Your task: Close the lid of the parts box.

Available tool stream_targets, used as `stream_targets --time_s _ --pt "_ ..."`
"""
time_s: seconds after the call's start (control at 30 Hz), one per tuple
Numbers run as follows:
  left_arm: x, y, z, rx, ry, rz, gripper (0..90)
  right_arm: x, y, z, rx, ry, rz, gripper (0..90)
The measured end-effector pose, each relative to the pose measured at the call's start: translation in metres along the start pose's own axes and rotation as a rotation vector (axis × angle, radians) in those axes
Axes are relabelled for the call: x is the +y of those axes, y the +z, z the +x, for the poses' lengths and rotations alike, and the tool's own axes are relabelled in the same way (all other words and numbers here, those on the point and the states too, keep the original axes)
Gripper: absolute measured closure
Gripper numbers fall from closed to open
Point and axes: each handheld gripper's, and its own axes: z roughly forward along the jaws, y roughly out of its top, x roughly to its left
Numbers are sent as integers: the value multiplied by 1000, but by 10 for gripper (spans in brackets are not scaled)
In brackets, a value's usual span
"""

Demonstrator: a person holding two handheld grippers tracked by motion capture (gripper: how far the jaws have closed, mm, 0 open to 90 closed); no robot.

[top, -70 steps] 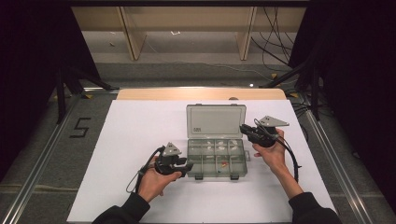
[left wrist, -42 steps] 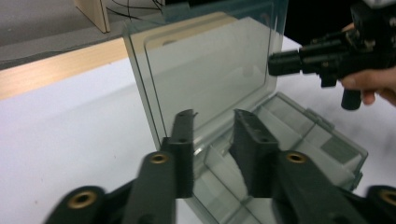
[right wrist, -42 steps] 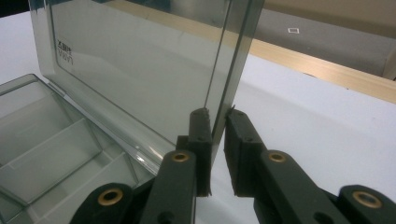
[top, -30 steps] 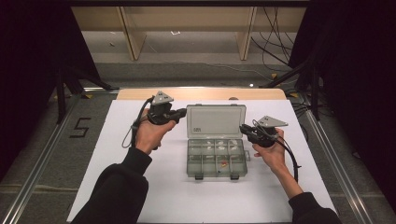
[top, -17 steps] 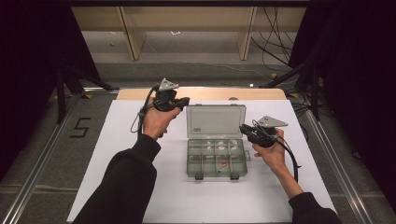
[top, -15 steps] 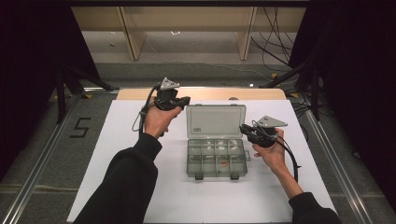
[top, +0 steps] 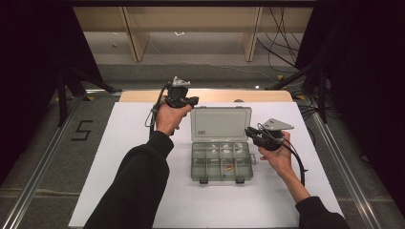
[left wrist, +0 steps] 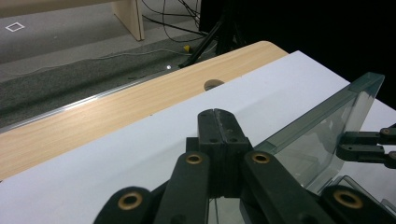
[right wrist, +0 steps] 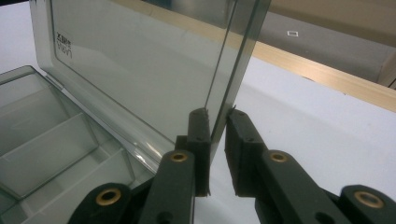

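- Holding the lid (right wrist: 154,60) by its side edge, the right tongs (right wrist: 217,116) straddle the thin clear wall with the pads on either side of it; the grip looks light, with a sliver of gap at the right pad, so I judge it a loose pinch that steadies the lid upright.
- Keep that pinch low on the edge and square to it, so the lid cannot twist out on its hinge.
- The left tongs (left wrist: 218,122) are shut tight on nothing, tips pressed together, just behind the lid's top corner (left wrist: 369,86) in the left gripper view.
- From above, the left tongs (top: 184,98) hover over the white sheet at the far left corner of the box (top: 222,161), which lies in the middle of the table (top: 143,95) with its lid standing open.
- For closing, I would push the top rim forward with the closed left tips while the right tongs let go gradually.
- The small orange bit (top: 229,167) in a near compartment should stay put if the lid comes down gently.
- Against the earliest frame, the left hand has gone from the box's near left side to its far left corner; the right hand has kept its place at the lid.
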Motion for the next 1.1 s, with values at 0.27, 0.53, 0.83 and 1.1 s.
stream_targets --time_s 0.27,0.53,0.83,1.1 --pt "-3 7 0 15 3 28 899 0 0 0 0 -2 1 807" --pt "-6 10 1 13 -17 36 900 0 0 1 -4 -9 4 804" --pt "-8 6 0 -4 -13 29 899 8 -10 3 -43 14 -24 635" --pt "-14 -6 -4 -61 -23 33 899 16 -37 9 -23 98 -53 340"
